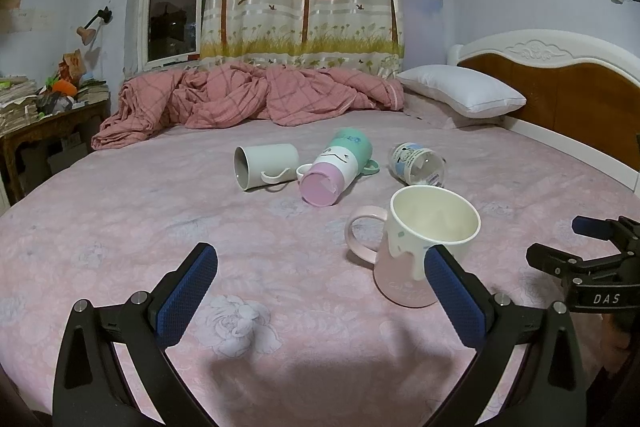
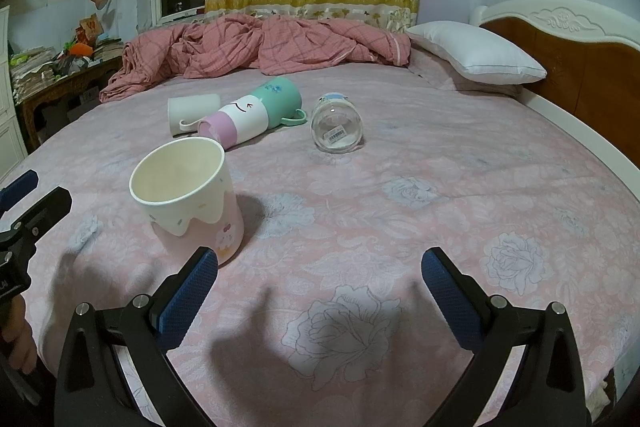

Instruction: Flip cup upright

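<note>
Both claws, left claw [image 1: 320,291] and right claw [image 2: 320,291], hang spread and empty over the bed [image 2: 400,227]. One pink-and-cream mug [image 1: 420,247] stands upright near them; three cups lie tipped beyond. Only the left view shows its handle [image 1: 362,239]; the white mug [image 2: 192,111] is half hidden from the right.

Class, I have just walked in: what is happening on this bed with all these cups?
A person holds two open grippers, left gripper and right gripper, over a pink bedsheet; neither holds anything. The pink and white mug already stands upright. The white mug, the green and pink cup and the clear glass lie on their sides, untouched.
</note>
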`<move>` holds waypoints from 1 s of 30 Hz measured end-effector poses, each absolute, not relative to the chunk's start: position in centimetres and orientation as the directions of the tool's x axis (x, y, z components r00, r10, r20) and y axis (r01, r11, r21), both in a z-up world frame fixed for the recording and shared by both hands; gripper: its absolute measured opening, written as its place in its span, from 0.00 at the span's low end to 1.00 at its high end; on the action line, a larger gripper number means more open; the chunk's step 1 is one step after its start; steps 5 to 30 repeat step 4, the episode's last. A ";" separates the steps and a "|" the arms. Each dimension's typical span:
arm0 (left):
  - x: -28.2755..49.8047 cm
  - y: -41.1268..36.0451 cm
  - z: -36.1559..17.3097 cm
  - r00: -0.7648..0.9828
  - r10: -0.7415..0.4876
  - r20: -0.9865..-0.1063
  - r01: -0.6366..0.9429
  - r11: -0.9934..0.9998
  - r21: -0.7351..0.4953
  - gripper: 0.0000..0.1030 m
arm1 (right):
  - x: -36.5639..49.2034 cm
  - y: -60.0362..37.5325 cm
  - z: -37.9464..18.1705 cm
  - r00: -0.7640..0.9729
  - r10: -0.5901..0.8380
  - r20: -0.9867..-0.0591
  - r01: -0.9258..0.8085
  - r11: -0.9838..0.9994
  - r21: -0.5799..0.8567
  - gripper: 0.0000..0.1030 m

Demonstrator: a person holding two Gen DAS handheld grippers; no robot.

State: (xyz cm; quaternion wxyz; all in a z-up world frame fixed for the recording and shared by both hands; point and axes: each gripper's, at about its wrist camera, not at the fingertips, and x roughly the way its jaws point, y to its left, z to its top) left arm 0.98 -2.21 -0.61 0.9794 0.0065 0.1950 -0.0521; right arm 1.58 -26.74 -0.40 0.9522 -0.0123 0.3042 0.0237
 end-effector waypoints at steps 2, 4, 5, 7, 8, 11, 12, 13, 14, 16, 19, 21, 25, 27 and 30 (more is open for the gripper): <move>1.0 -2.0 -0.8 0.918 -0.099 -0.384 0.102 0.995 -0.012 1.00 | 1.6 -26.7 -0.4 0.814 0.037 -0.580 -0.052 0.999 -0.009 1.00; 1.0 -2.0 -0.8 0.918 -0.098 -0.385 0.101 0.995 -0.012 1.00 | 1.6 -26.7 -0.4 0.813 0.037 -0.581 -0.052 0.999 -0.009 1.00; 1.0 -2.0 -0.8 0.918 -0.098 -0.385 0.101 0.995 -0.012 1.00 | 1.6 -26.7 -0.4 0.813 0.037 -0.581 -0.052 0.999 -0.009 1.00; 1.0 -2.0 -0.8 0.918 -0.098 -0.385 0.101 0.995 -0.012 1.00 | 1.6 -26.7 -0.4 0.813 0.037 -0.581 -0.052 0.999 -0.009 1.00; 1.0 -2.0 -0.8 0.918 -0.098 -0.385 0.101 0.995 -0.012 1.00 | 1.6 -26.7 -0.4 0.813 0.037 -0.581 -0.052 0.999 -0.009 1.00; 1.0 -2.0 -0.8 0.918 -0.098 -0.385 0.101 0.995 -0.012 1.00 | 1.6 -26.7 -0.4 0.813 0.037 -0.581 -0.052 0.999 -0.009 1.00; 1.0 -2.0 -0.8 0.918 -0.098 -0.385 0.101 0.995 -0.012 1.00 | 1.6 -26.7 -0.4 0.813 0.037 -0.581 -0.052 0.999 -0.009 1.00; 1.0 -2.0 -0.8 0.918 -0.098 -0.385 0.101 0.995 -0.012 1.00 | 1.6 -26.7 -0.4 0.813 0.037 -0.581 -0.052 0.999 -0.009 1.00; 1.0 -2.0 -0.8 0.918 -0.098 -0.385 0.101 0.995 -0.012 1.00 | 1.6 -26.7 -0.4 0.813 0.037 -0.581 -0.052 0.999 -0.009 1.00; 1.0 -2.0 -0.8 0.918 -0.098 -0.385 0.101 0.995 -0.012 1.00 | 1.6 -26.7 -0.4 0.813 0.037 -0.581 -0.052 0.999 -0.009 1.00; 1.0 -2.0 -0.8 0.918 -0.098 -0.385 0.101 0.995 -0.012 1.00 | 1.6 -26.7 -0.4 0.813 0.037 -0.581 -0.052 0.999 -0.009 1.00; 1.0 -2.0 -0.8 0.918 -0.098 -0.385 0.101 0.995 -0.012 1.00 | 1.6 -26.7 -0.4 0.813 0.037 -0.581 -0.052 0.999 -0.009 1.00; 1.0 -2.0 -0.8 0.918 -0.098 -0.385 0.101 0.995 -0.012 1.00 | 1.6 -26.7 -0.4 0.813 0.037 -0.581 -0.052 0.999 -0.009 1.00; 1.0 -2.0 -0.8 0.918 -0.098 -0.385 0.101 0.995 -0.012 1.00 | 1.6 -26.7 -0.4 0.813 0.037 -0.581 -0.052 0.999 -0.009 1.00; 1.0 -2.0 -0.8 0.918 -0.098 -0.385 0.101 0.995 -0.012 1.00 | 1.6 -26.7 -0.4 0.813 0.037 -0.581 -0.052 0.999 -0.009 1.00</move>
